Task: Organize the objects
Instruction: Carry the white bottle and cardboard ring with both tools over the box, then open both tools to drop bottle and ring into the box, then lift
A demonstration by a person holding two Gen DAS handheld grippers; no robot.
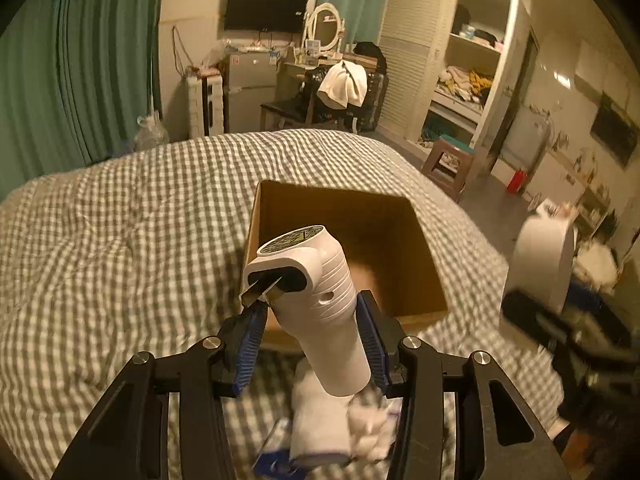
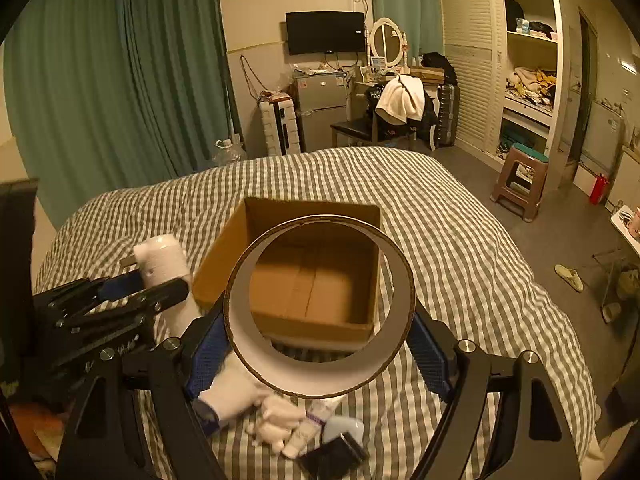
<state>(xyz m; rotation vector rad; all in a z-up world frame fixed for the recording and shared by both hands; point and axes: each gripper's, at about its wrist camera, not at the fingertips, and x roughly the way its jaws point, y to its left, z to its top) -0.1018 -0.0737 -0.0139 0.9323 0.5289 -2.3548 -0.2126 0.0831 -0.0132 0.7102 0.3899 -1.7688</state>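
Note:
An open, empty cardboard box (image 1: 416, 248) (image 2: 224, 256) stands on the checked bedspread. My left gripper (image 1: 312, 320) is shut on a white plug-in device with metal prongs (image 1: 316, 300), held upright just before the box's near edge; it also shows in the right wrist view (image 2: 164, 264). My right gripper (image 2: 320, 332) is shut on a large tape roll (image 2: 320, 376), held on edge above the box's near side, so I see the box floor through its hole. The roll shows blurred in the left wrist view (image 1: 544, 264).
Small items lie on the bed below the grippers: a white cloth bundle (image 2: 236, 396), a white plush piece (image 2: 276, 420), a tube (image 2: 308, 428), a dark item (image 2: 332, 460). Beyond the bed stand a fridge (image 2: 320, 108), a chair with clothes (image 2: 400, 112), a stool (image 2: 520, 180) and a wardrobe (image 2: 528, 60).

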